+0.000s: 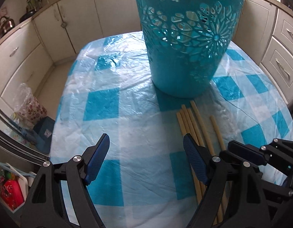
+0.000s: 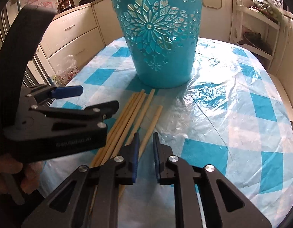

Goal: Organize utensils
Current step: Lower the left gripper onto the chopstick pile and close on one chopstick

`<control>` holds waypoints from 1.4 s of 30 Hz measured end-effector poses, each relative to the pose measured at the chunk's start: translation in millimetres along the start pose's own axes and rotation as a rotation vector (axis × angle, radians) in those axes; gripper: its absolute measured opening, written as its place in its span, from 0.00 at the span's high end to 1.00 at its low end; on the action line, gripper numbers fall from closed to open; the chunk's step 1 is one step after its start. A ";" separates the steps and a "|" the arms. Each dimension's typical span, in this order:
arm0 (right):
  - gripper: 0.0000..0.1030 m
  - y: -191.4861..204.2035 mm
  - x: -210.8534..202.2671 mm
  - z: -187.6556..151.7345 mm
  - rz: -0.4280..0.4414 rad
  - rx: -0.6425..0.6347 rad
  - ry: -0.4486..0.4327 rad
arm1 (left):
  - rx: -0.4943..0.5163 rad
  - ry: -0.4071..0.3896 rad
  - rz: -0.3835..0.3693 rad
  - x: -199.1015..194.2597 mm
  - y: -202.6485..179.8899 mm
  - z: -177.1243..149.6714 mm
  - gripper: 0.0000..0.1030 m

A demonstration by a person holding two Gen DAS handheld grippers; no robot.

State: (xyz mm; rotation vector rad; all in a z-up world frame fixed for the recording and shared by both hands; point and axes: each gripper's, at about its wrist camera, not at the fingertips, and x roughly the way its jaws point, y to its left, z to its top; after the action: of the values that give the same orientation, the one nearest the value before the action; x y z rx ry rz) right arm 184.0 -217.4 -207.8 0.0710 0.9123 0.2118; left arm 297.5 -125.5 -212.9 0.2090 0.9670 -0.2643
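Note:
Several pale wooden chopsticks [image 1: 192, 121] lie side by side on the checked tablecloth, pointing at a teal cut-out basket [image 1: 186, 38] that stands upright behind them. One chopstick [image 2: 154, 121] lies a little apart on the right. My left gripper [image 1: 146, 159] is open wide and empty, hovering left of the chopsticks; it shows in the right wrist view [image 2: 93, 100]. My right gripper [image 2: 146, 152] is narrowly open over the single chopstick's near part, jaws either side of it, not closed on it. The basket also shows in the right wrist view [image 2: 157, 34].
The table [image 1: 112, 104] has a blue and white checked cloth under clear plastic. Kitchen cabinets [image 1: 57, 24] surround it. A kettle [image 2: 65, 3] sits on the counter at the back left. Bags [image 1: 30, 104] lie on the floor to the left.

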 end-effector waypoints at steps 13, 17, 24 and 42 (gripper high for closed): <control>0.85 -4.9 2.3 2.0 0.020 0.008 0.006 | -0.018 0.051 -0.019 10.9 -3.9 1.0 0.26; 0.85 -4.3 3.0 2.1 0.023 0.011 0.005 | -0.030 0.036 -0.026 4.8 -3.7 2.3 0.26; 0.85 -5.4 3.0 1.7 0.027 0.013 0.007 | -0.011 0.048 -0.039 8.2 -10.3 2.6 0.27; 0.83 -21.0 16.4 21.3 0.036 0.053 0.024 | 0.033 0.092 -0.089 20.2 -10.0 23.0 0.84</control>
State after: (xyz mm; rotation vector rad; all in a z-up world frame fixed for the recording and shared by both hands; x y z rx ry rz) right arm 213.8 -233.9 -210.8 0.1346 0.9412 0.2220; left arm 323.2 -144.2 -217.6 0.2103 1.0654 -0.3546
